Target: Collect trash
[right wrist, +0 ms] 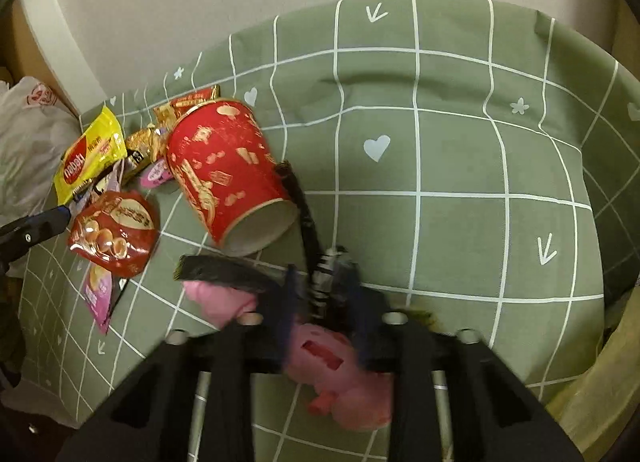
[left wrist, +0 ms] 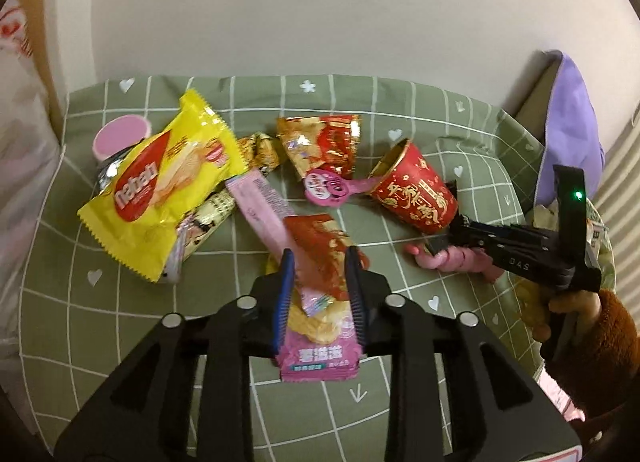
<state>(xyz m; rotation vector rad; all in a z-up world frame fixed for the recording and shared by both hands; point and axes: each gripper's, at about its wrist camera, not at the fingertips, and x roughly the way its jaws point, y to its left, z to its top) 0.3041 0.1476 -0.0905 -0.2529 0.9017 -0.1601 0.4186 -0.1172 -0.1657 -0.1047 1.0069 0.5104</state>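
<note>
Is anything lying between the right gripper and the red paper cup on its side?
Partly. The right gripper is shut on a pink and black object, whose black strip runs along the red cup. No separate item lies between.

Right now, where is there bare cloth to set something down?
The green checked cloth is bare right of the tipped red paper cup, out to the table edge. A small bare strip lies near the left claw, below the yellow wafer bag. Crowded: the wrapper pile between that bag and the cup.
</note>
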